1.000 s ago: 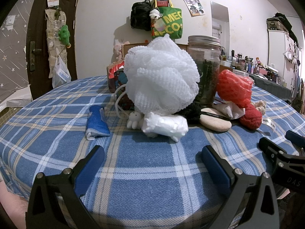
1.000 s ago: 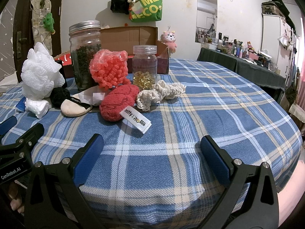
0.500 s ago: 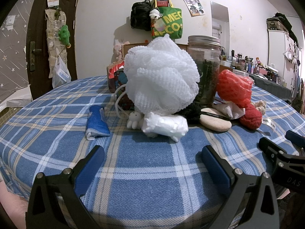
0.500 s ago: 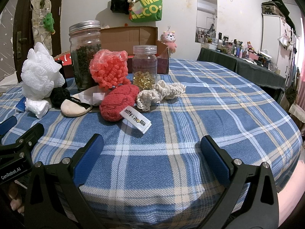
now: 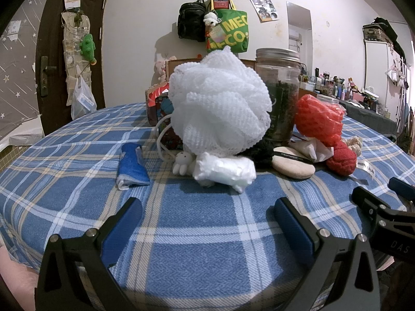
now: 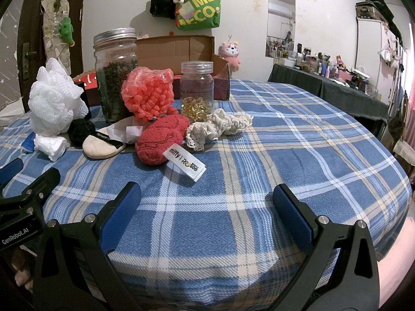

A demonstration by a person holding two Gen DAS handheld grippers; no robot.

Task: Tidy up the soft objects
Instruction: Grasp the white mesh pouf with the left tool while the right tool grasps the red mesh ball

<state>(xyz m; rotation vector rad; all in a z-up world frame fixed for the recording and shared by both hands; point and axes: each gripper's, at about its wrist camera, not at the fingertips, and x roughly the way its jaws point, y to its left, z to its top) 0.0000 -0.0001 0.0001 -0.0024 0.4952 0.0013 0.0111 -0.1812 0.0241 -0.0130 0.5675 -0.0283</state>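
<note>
Soft objects lie clustered on a blue plaid tablecloth (image 5: 202,223). A big white mesh pouf (image 5: 220,108) sits above a white cloth roll (image 5: 225,171), a small white bunny toy (image 5: 182,163) and a folded blue cloth (image 5: 131,167). In the right wrist view lie a coral bubble pouf (image 6: 147,93), a red plush with a tag (image 6: 160,140), a cream crochet piece (image 6: 220,127), a black pom (image 6: 81,131) and a beige puff (image 6: 102,146). My left gripper (image 5: 207,220) and right gripper (image 6: 206,207) are both open and empty near the table's front edge.
A tall glass jar of dark leaves (image 6: 116,75), a smaller jar of gold bits (image 6: 197,88) and an open cardboard box (image 6: 176,51) stand behind the pile. Bags hang on the wall (image 6: 199,7). A dark side table (image 6: 326,90) is at the right.
</note>
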